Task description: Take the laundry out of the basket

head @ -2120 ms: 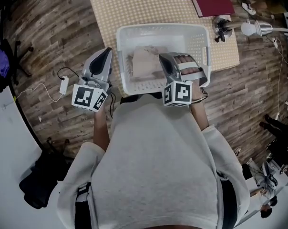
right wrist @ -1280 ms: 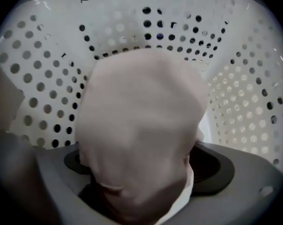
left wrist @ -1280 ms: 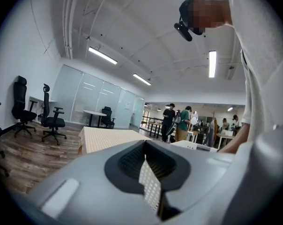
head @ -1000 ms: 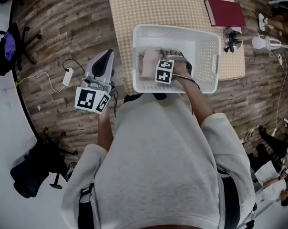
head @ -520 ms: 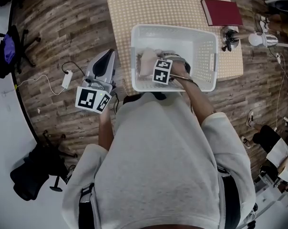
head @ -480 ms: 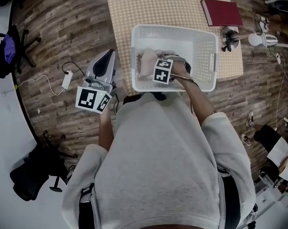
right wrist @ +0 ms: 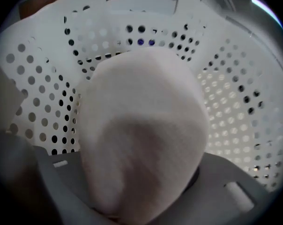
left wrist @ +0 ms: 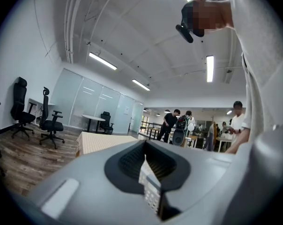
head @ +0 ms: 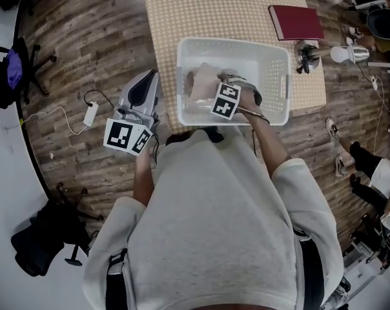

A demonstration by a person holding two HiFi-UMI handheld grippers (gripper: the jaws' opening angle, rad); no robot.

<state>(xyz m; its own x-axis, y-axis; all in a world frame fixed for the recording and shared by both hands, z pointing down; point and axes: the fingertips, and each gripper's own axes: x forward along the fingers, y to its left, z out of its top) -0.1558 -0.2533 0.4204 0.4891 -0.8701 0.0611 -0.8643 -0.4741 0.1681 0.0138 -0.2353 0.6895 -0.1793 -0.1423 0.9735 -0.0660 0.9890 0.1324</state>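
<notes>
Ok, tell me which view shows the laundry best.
The right gripper view: the pale cloth fills it, between jaws of the closing right claw. Head view shows only a patch in the basket; left gripper view shows none.

Place: an open-plan office or shared work hall.
Seating: black swivel office chairs (left wrist: 20, 110) stood by the wall on a wood-plank floor (head: 85, 37).
Walls: tall glass partitions (left wrist: 92, 104) ran along the far side, with a small table (left wrist: 93, 118) in front of them.
Ceiling: high and bare, with long strip lights (left wrist: 102, 61).
People: several persons (left wrist: 170, 123) stood among desks far back.
Work spot: a cloth-covered table (head: 208, 5) carried a red book (head: 296, 22), with a desk lamp (head: 345, 55) at its corner.
</notes>
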